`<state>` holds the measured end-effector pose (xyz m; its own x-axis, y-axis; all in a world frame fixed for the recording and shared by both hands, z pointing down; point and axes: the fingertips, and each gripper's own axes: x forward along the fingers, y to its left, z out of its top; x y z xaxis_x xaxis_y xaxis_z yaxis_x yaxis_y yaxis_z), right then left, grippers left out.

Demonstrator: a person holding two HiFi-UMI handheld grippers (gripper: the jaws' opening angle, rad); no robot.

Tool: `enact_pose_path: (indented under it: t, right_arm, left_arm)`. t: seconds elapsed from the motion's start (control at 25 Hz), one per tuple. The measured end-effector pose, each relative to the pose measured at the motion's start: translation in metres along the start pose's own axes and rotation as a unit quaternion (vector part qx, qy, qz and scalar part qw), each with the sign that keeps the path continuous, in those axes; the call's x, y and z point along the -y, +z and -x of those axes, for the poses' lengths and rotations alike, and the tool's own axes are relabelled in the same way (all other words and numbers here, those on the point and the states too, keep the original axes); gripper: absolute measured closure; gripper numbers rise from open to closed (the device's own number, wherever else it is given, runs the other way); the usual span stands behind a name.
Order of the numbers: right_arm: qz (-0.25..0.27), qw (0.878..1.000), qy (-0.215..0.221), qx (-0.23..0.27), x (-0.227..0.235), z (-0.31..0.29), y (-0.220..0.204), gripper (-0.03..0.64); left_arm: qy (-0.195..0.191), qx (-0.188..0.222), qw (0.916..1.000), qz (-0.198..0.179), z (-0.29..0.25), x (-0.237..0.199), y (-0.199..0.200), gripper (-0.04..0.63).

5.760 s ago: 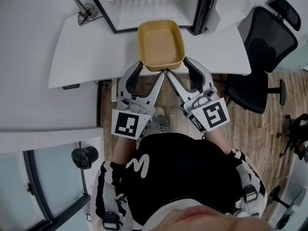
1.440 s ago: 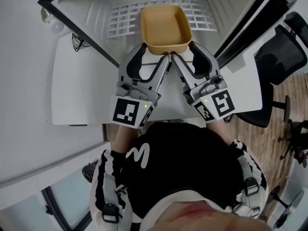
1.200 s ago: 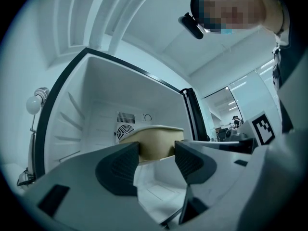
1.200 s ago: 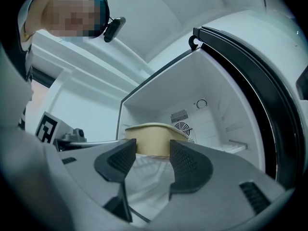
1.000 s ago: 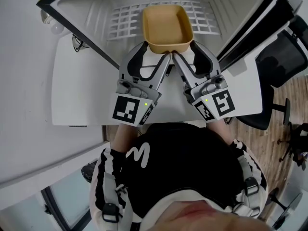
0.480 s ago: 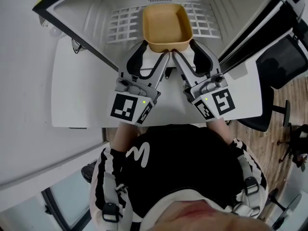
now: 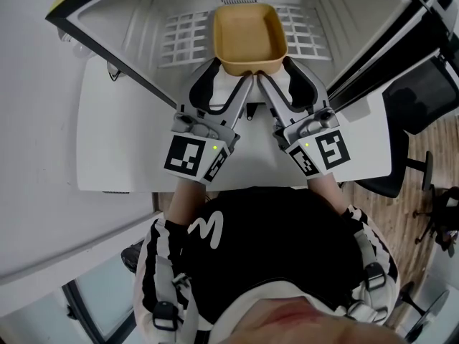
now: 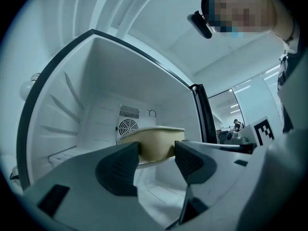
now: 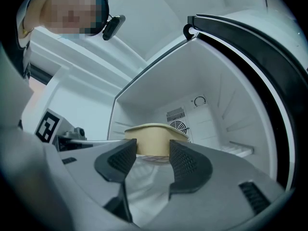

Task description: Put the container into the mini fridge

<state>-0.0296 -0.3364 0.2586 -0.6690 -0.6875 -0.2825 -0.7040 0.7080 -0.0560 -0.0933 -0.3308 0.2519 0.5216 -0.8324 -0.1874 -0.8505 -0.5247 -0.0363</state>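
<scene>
Over the table (image 7: 122, 142), your left hand-held gripper (image 7: 231, 75) and right hand-held gripper (image 7: 275, 75) sit side by side. Each is clamped on the near end of the container (image 7: 249, 38), a two-point hold that likely keeps it level. The container is inside the mini fridge (image 7: 129, 20), over the wire shelf (image 7: 179, 33); I cannot tell whether it rests there. The fan grille (image 8: 127, 127) behind leaves some depth.

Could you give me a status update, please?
Left gripper and right gripper clamped on container near rim. Container inside open mini fridge, over wire shelf. Nothing blocking.
</scene>
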Motion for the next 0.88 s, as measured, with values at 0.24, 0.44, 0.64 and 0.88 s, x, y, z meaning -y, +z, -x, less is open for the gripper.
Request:
enact_pose_path:
  t: [0.24, 0.44, 0.64, 0.88]
  right_arm:
    - [-0.003, 1.0, -0.003, -0.007, 0.007, -0.009, -0.003, 0.396]
    - [-0.003, 1.0, -0.005, -0.011, 0.01, -0.013, -0.006, 0.396]
    - [-0.003, 1.0, -0.006, -0.013, 0.014, -0.017, -0.009, 0.396]
    - [-0.004, 1.0, -0.009, -0.018, 0.017, -0.02, -0.009, 0.397]
  left_arm:
    - [0.001, -0.006, 1.0, 0.005, -0.009, -0.008, -0.003, 0.357]
    - [0.0, -0.01, 0.9999, 0.003, -0.013, -0.011, -0.005, 0.357]
    - [0.003, -0.017, 0.9998, 0.004, -0.017, -0.015, -0.008, 0.357]
    - [0.002, -0.021, 0.9996, 0.017, -0.021, -0.018, -0.009, 0.357]
